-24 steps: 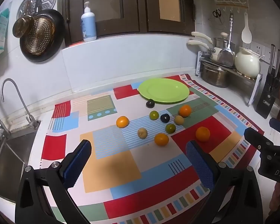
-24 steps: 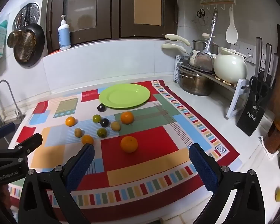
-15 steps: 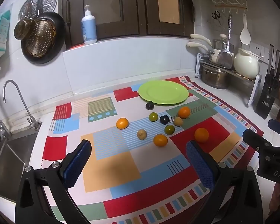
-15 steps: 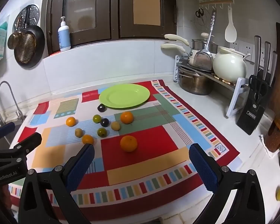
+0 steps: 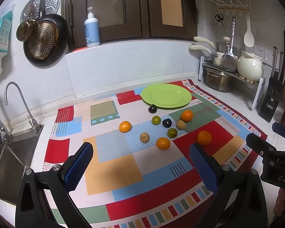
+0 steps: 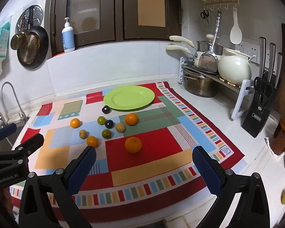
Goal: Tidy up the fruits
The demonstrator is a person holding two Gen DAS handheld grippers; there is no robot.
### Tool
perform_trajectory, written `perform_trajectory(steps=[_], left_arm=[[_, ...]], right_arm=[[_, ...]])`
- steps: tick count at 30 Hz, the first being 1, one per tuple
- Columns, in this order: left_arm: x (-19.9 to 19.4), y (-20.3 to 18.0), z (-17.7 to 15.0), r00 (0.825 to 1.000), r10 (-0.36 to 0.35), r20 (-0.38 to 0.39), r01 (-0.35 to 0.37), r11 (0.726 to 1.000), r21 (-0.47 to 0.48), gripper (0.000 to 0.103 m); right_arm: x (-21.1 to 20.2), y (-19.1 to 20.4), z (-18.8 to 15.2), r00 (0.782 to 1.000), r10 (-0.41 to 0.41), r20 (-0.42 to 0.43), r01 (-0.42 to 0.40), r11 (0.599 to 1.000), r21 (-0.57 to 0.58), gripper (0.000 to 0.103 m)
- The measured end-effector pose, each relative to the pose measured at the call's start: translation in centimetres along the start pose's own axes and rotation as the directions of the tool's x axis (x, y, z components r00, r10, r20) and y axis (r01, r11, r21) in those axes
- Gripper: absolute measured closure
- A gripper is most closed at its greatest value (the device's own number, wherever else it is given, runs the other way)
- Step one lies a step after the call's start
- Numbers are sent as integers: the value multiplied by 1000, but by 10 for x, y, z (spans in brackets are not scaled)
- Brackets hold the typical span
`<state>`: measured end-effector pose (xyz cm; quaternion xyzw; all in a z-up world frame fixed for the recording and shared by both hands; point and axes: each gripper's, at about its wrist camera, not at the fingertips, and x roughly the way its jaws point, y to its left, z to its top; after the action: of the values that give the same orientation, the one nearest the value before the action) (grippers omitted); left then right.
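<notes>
Several small fruits lie loose on a colourful patterned mat (image 5: 112,167): oranges (image 5: 204,138) (image 6: 133,144), green ones (image 5: 156,120), dark plums (image 5: 152,108) and tan ones (image 5: 144,137). An empty green plate (image 5: 166,95) (image 6: 129,97) sits at the mat's far edge, behind them. My left gripper (image 5: 140,165) is open and empty, above the mat's near left part. My right gripper (image 6: 143,166) is open and empty, above the mat's near edge, with the big orange just beyond its fingers.
A sink with a tap (image 5: 13,102) lies to the left. A rack with pots and a white kettle (image 6: 234,67) stands at the right, beside a knife block (image 6: 260,112). Jars (image 6: 282,133) stand at the far right. A pan (image 5: 43,39) hangs on the wall.
Both views have shifted only slightly; the fruits and plate have not moved. Both grippers stay open.
</notes>
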<state>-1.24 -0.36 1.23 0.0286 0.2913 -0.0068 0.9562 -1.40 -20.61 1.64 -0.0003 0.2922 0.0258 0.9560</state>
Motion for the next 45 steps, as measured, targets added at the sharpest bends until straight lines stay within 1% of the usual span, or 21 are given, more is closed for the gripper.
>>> perform_trajectory(steps=[30,45], left_arm=[[2,-2,1,1000,-12,12,12,1000,7,0],[6,-3,1,1000,-22,12,22,1000,12,0]], right_arm=[[1,1,-1,1000,3,0,-3,1000,3,1],[8,1,0,1000,7,-11,-7,1000,7,1]])
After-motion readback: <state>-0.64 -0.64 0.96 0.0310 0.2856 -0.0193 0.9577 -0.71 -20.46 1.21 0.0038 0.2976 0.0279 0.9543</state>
